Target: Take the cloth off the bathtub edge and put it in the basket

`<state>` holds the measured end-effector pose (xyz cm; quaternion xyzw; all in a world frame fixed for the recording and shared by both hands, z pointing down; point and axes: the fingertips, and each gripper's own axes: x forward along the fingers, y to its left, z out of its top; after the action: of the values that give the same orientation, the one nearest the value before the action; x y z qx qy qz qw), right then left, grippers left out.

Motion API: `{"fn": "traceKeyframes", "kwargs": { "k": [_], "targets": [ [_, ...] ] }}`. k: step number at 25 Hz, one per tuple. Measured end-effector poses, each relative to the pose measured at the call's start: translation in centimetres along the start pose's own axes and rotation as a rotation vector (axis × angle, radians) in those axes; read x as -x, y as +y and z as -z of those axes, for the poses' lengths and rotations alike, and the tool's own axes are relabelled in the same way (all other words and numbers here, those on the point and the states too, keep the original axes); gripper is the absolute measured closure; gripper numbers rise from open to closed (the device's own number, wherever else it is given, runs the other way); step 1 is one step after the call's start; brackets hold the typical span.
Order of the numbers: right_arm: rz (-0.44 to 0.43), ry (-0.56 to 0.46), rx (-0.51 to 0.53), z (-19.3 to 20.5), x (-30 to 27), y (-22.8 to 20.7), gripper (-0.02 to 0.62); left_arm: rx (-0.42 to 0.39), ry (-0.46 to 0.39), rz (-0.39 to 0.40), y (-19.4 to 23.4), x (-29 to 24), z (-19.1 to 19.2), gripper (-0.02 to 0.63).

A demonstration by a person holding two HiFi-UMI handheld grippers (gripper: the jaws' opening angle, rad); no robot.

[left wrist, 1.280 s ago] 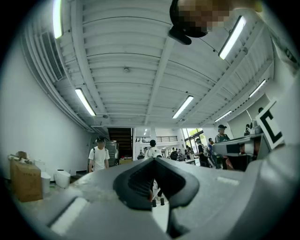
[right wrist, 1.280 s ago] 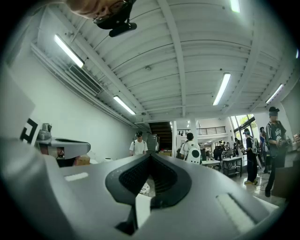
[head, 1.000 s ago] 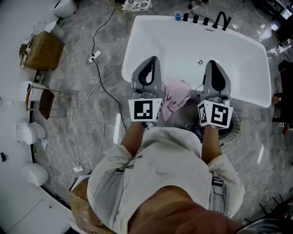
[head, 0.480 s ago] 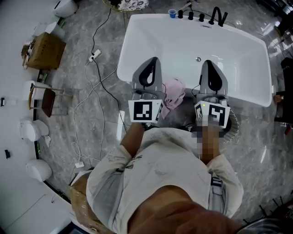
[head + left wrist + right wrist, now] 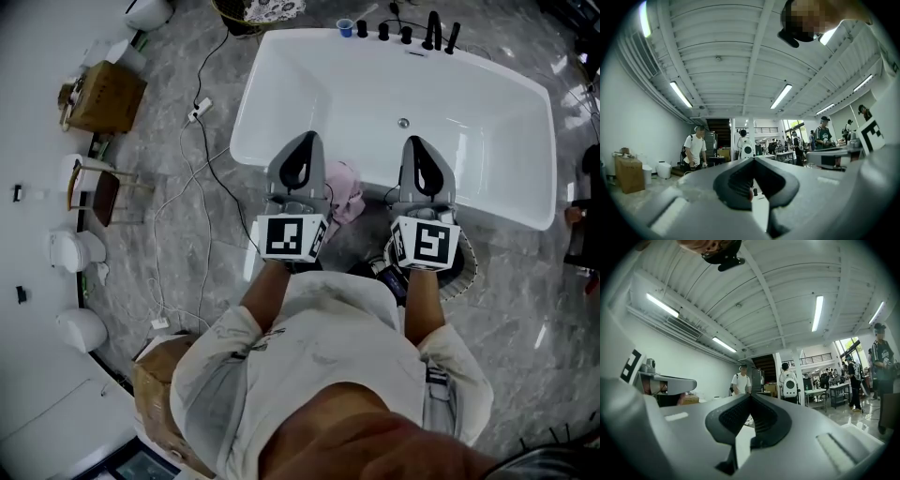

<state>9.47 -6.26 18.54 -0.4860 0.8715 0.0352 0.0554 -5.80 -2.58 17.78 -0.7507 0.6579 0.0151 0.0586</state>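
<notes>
Bathtub rim, pink cloth on it between left gripper and right gripper, both pressed together, empty.

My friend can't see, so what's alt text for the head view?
From above, a person holds the shut left gripper and right gripper over a white bathtub edge where a pink cloth hangs between them, a basket under the right one.

Ceiling strip lights give bright, even light; fisheye bending and black corners ring the gripper views.
</notes>
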Motion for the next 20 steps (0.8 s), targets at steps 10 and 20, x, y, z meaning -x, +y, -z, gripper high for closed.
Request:
{"fn": "traceKeyframes", "kwargs": {
  "k": [10,20],
  "targets": [
    [0.022,0.017,0.037,0.6,-1.9,1.0,0.594,0.054,-0.018,0.034,2.0,-1.8,1.2,0.606],
    [0.083,0.058,0.089,1.0,-11.5,10.4,0.594,0.034,-0.034,0.112,15.5,-3.5,2.8,0.606]
  ]
}}
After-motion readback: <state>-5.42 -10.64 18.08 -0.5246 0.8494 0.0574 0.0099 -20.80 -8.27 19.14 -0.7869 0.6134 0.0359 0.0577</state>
